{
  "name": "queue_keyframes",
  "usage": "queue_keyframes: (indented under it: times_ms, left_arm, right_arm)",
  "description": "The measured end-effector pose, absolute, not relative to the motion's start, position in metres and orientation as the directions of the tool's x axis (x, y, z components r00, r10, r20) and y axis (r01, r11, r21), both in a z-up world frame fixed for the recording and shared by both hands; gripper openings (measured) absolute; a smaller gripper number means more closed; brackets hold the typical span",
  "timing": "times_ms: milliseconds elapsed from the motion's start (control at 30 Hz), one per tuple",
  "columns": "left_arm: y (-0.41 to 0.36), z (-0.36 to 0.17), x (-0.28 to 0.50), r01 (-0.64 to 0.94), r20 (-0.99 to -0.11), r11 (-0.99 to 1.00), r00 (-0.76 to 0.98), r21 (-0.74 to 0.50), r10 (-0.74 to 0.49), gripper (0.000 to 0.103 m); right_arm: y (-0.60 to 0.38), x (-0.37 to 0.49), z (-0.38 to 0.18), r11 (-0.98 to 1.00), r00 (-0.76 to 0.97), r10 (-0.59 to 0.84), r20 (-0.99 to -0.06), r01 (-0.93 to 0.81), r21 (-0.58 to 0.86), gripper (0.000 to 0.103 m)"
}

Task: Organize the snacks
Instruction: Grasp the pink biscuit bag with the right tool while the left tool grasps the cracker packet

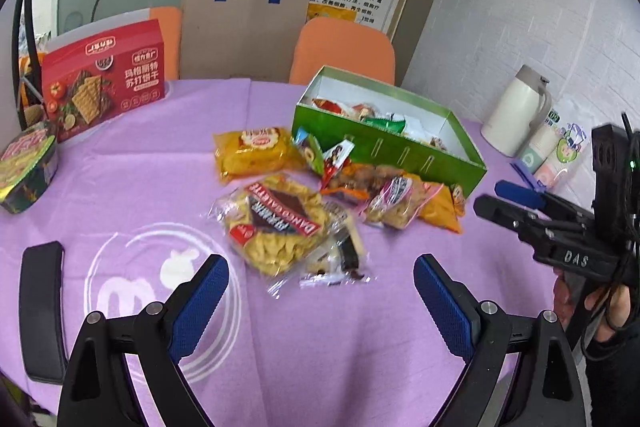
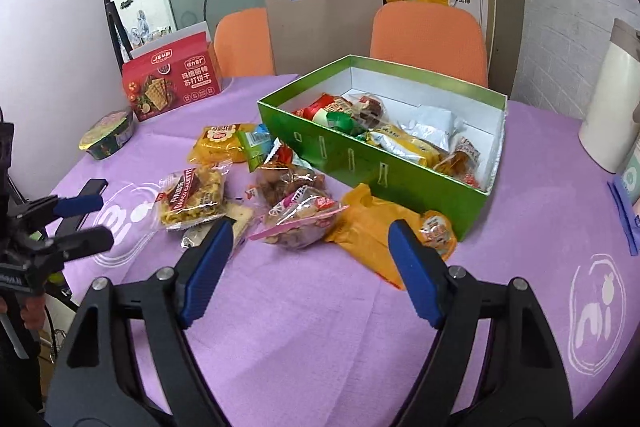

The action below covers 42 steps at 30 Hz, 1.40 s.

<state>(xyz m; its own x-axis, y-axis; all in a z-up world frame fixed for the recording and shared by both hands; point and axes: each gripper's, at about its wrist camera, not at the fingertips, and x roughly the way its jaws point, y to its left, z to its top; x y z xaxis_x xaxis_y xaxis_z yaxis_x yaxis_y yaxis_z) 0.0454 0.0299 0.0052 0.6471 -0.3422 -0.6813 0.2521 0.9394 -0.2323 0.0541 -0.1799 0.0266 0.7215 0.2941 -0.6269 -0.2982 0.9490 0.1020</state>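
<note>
Above the purple tablecloth [image 1: 132, 179], the left gripper [image 1: 321, 277] and right gripper [image 2: 310, 241] both hang with jaws spread wide, holding nothing. Just ahead, loose crinkly plastic snack packets [image 2: 298, 217] lie scattered before the open green cardboard box [image 2: 360, 163], itself partly filled. A red cracker carton [image 1: 102, 79] stands well left of the box.

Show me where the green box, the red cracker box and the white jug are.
green box [image 2: 372, 163], right wrist view, on its front wall.
red cracker box [image 1: 104, 83], left wrist view, on its printed front.
white jug [image 1: 512, 111], left wrist view, on its body.
</note>
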Motion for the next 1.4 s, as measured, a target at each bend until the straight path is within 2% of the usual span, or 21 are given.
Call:
queue_keyframes:
  times_ms: [200,367,433,533,633,800,867,933,1000,1200,1400]
  left_arm:
    - [0.036,-0.012,0.033,0.264,-0.693,0.928,0.617,-0.262,-0.372,0.095]
    - [0.022,-0.025,0.029,0.3,-0.704,0.916,0.588,-0.267,-0.398,0.095]
    - [0.012,-0.032,0.032,0.32,-0.716,0.909,0.566,-0.265,-0.408,0.095]
    - [0.001,-0.04,0.046,0.317,-0.722,0.911,0.561,-0.263,-0.404,0.095]
    - [-0.007,-0.045,0.064,0.281,-0.72,0.923,0.578,-0.265,-0.383,0.095]
    - [-0.013,-0.052,0.086,0.248,-0.728,0.924,0.568,-0.292,-0.383,0.095]
    - [-0.015,-0.055,0.087,0.269,-0.736,0.922,0.556,-0.279,-0.385,0.086]
    - [-0.014,-0.058,0.088,0.288,-0.751,0.918,0.532,-0.273,-0.391,0.071]
    - [-0.013,-0.059,0.087,0.294,-0.753,0.919,0.534,-0.261,-0.385,0.067]
    - [-0.01,-0.058,0.077,0.324,-0.757,0.91,0.516,-0.26,-0.4,0.069]
    - [-0.012,-0.056,0.072,0.34,-0.768,0.902,0.492,-0.264,-0.41,0.067]
  right_arm:
    - [-0.156,0.09,0.014,0.954,0.727,0.286,-0.624,-0.276,0.116,0.074]
    - [-0.153,0.111,-0.014,0.964,0.687,0.24,-0.685,-0.252,0.085,0.067]
    - [-0.16,0.103,-0.02,0.963,0.677,0.234,-0.698,-0.26,0.071,0.054]
    - [-0.174,0.084,-0.021,0.953,0.658,0.272,-0.703,-0.283,0.103,0.045]
    - [-0.185,0.07,-0.019,0.946,0.636,0.303,-0.71,-0.292,0.142,0.042]
    - [-0.179,0.05,-0.017,0.933,0.623,0.315,-0.716,-0.341,0.114,0.043]
    - [-0.174,0.046,-0.015,0.927,0.629,0.318,-0.709,-0.364,0.093,0.052]
    - [-0.168,0.047,-0.015,0.922,0.634,0.324,-0.702,-0.378,0.084,0.071]
    - [-0.163,0.05,-0.02,0.922,0.626,0.319,-0.712,-0.377,0.082,0.071]
    - [-0.168,0.055,-0.037,0.916,0.542,0.366,-0.757,-0.354,0.189,0.071]
    - [-0.176,0.045,-0.038,0.918,0.533,0.367,-0.762,-0.342,0.203,0.071]
